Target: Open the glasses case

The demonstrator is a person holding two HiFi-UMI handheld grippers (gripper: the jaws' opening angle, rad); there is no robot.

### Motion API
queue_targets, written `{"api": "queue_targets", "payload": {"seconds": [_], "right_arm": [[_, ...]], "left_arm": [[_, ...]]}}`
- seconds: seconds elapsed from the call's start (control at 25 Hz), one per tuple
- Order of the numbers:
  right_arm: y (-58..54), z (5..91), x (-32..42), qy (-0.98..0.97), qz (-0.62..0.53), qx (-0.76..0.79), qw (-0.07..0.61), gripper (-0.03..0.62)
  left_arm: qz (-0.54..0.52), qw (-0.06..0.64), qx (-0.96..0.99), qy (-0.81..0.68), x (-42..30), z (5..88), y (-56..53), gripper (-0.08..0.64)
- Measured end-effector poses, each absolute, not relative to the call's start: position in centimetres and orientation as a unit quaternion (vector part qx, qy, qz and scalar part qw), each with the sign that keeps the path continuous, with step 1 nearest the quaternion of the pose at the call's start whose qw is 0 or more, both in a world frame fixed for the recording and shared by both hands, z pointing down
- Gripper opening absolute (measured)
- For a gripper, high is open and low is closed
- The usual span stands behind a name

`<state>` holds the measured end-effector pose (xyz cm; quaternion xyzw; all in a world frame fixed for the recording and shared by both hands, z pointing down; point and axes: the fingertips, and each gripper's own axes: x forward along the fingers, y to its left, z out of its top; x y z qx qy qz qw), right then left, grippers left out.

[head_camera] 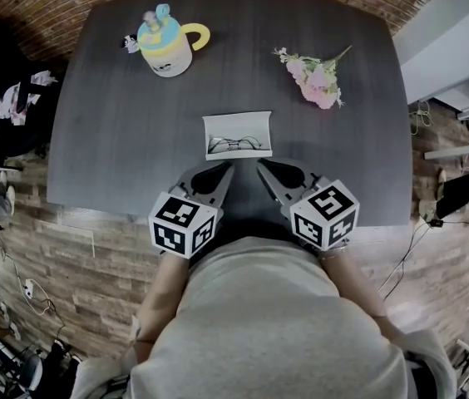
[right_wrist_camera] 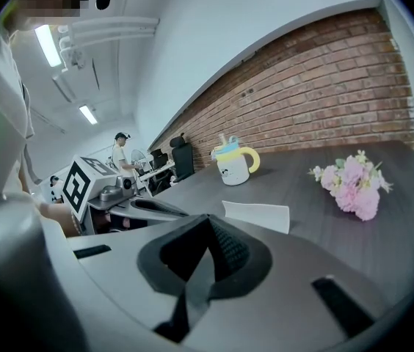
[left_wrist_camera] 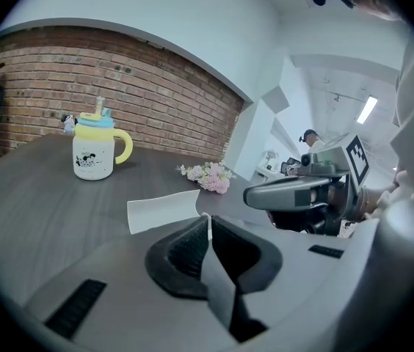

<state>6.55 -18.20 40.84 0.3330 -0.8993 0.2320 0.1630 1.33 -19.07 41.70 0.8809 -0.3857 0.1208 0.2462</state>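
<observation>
Glasses case (head_camera: 237,124), white, glasses visible in it, lying just ahead of and between the tips of left gripper (head_camera: 226,169) and right gripper (head_camera: 263,169), both jaws together and empty; probably light, stiff, smooth, slides easily, contents fragile; grip by long edges

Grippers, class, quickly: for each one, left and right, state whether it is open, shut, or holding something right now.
Left gripper: shut, holding nothing.
Right gripper: shut, holding nothing.

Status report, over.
Left gripper shut, empty. Right gripper shut, empty. Case open, lid up, glasses inside. Nothing between grippers and case.
</observation>
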Motion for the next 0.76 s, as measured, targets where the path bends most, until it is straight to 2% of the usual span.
{"api": "queue_targets", "payload": {"seconds": [0.76], "right_arm": [[-17.8,42.1,6.0,-0.896,0.257,0.320,0.168,0.006]], "left_arm": [[0.125,0.257,0.878,-0.384,1.1,42.1,-18.4,0.032]]}}
